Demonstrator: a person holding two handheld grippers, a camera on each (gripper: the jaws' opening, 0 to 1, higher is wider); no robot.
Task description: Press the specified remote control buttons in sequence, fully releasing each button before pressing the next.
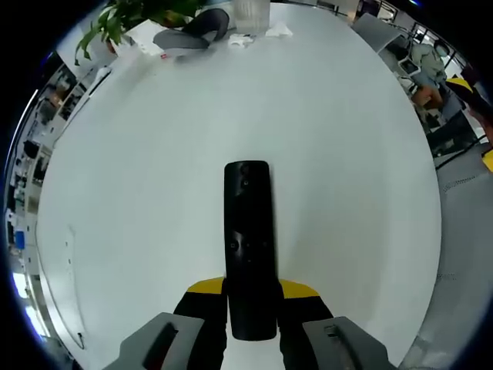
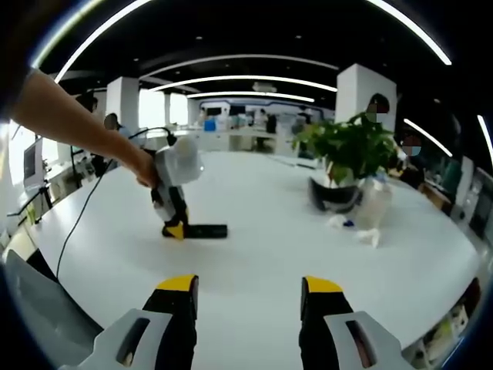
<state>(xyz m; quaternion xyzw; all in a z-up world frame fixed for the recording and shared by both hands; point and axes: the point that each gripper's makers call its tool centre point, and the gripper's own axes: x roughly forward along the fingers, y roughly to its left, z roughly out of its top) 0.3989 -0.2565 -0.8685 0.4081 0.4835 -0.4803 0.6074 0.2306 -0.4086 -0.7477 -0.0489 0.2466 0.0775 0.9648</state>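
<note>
Left gripper [image 1: 251, 308] clamping black remote [image 1: 249, 247] lying on white desk [image 1: 139, 193]; right gripper [image 2: 250, 297] hovering apart, holding nothing.

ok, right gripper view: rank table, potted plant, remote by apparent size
1. Table, largest by far.
2. Potted plant.
3. Remote, smallest, held by the left tongs.
Plant and remote sit at different distances from the camera, so true sizes are unsure.
</note>
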